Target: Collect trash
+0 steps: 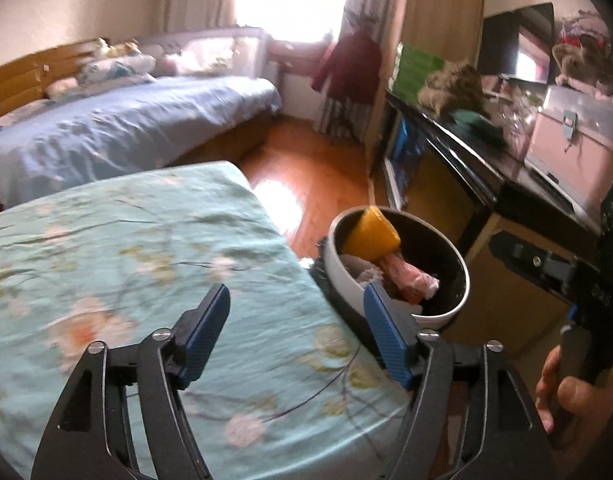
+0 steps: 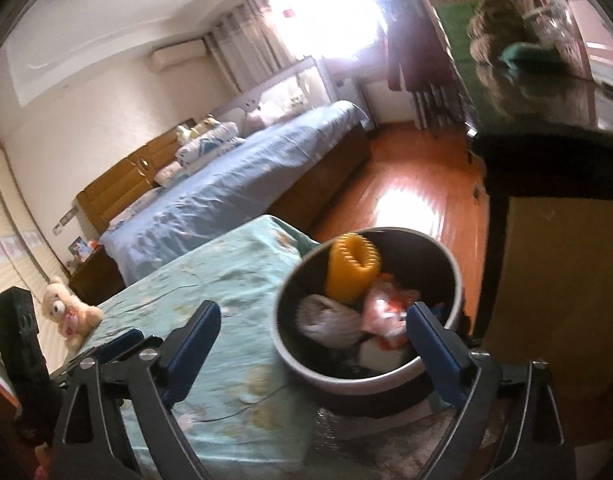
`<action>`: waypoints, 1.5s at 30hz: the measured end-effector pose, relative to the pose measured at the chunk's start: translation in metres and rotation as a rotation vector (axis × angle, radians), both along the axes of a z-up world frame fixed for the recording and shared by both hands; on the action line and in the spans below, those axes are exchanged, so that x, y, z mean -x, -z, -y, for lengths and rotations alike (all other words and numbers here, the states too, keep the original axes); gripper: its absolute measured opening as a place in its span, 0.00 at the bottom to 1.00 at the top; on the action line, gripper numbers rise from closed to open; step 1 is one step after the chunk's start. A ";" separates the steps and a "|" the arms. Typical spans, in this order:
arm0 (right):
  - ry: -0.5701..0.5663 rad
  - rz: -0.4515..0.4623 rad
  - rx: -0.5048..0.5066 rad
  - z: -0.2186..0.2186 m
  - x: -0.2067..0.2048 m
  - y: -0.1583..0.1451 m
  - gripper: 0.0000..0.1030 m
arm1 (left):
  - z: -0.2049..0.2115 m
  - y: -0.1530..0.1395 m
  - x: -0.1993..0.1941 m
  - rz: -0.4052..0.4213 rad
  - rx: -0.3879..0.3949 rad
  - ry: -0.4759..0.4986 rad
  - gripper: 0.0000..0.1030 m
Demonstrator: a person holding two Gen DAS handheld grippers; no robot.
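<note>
Gaping wide and empty, the right gripper (image 2: pixel 312 340) hangs just above the trash-filled bin (image 2: pixel 370 378).

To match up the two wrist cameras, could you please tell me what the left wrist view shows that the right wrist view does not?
Only the left wrist view shows the pink case, the dark screen and a hand. Only the right wrist view shows the teddy bear and the wall air conditioner. Both show the trash bin holding a yellow cup, the floral sheet and the blue bed.

Round white bin (image 2: pixel 370 376) beside floral bed, holding yellow ribbed cup (image 2: pixel 352 270), crumpled wrappers (image 2: pixel 386 314), white cloth (image 2: pixel 330 320)
</note>
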State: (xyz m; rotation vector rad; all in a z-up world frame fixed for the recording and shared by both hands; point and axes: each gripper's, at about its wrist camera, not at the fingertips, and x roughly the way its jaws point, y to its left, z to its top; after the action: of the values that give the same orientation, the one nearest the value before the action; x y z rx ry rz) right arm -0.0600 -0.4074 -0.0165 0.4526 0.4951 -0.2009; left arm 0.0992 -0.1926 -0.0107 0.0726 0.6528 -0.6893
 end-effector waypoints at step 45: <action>-0.105 0.182 0.309 -0.121 0.030 -0.004 1.00 | -0.109 -0.019 0.091 0.370 -0.014 -0.319 1.00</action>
State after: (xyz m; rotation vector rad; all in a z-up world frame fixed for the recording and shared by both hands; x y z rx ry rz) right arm -0.0899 -0.2867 -0.0121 0.1407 0.3010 -0.1299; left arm 0.0078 -0.0840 0.0087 0.1034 0.3024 -0.3491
